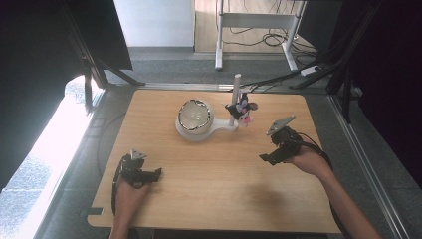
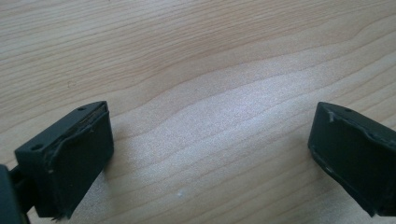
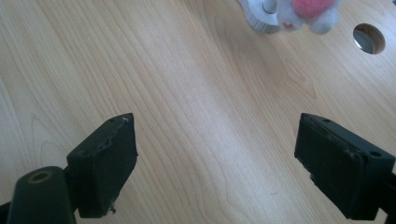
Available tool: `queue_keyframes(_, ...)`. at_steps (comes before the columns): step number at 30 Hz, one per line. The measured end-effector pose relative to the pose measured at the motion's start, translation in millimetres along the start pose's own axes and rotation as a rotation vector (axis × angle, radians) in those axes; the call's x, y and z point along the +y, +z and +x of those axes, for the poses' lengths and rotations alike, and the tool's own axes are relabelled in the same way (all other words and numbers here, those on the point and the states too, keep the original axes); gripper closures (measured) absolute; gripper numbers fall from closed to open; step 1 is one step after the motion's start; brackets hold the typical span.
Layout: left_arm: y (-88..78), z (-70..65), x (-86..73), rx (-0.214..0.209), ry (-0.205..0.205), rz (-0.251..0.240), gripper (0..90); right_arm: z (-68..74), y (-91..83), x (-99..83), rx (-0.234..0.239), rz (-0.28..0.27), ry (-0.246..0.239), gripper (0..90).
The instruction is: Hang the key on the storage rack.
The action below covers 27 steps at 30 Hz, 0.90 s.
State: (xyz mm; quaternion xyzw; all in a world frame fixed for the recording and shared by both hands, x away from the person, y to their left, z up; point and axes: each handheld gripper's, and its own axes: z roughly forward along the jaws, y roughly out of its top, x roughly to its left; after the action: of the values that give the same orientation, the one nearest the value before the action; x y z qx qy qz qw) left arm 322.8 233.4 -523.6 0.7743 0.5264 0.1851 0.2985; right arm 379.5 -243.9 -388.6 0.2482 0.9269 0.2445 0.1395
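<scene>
Daylight floods in low at the left, blowing out the floor (image 1: 40,149) beside the wooden table (image 1: 214,194) to glaring white, while black curtains (image 1: 30,59) on both sides go to featureless dark. High view soft and slightly grainy; faint shadow under the right forearm. Both gripper views evenly lit, wood grain sharp, near jaws a little blurred, pale sheen mid-board.

High view above the whole table (image 1: 214,199), both gripper views close over its wood, fingers (image 2: 74,158) foremost.
</scene>
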Motion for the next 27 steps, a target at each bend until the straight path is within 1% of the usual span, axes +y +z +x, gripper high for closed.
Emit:
queue_keyframes(7,-0.2,0.1,0.1,-0.001,0.001,0.003,0.1,2.0,-5.6,-15.7,-0.011,-0.017,0.018,12.7)
queue_keyframes(11,-0.1,0.1,0.0,0.0,0.002,0.001,0.1,3.1,-7.1,-26.6,-0.028,-0.023,0.04,9.5)
queue_keyframes(18,-0.1,0.0,0.0,0.0,0.002,0.001,0.1,5.4,-9.1,-44.0,-0.044,-0.032,0.073,7.5)
queue_keyframes(27,-0.1,0.1,0.0,0.0,0.002,0.001,0.1,10.8,-6.0,-67.7,-0.057,-0.047,0.122,6.0)
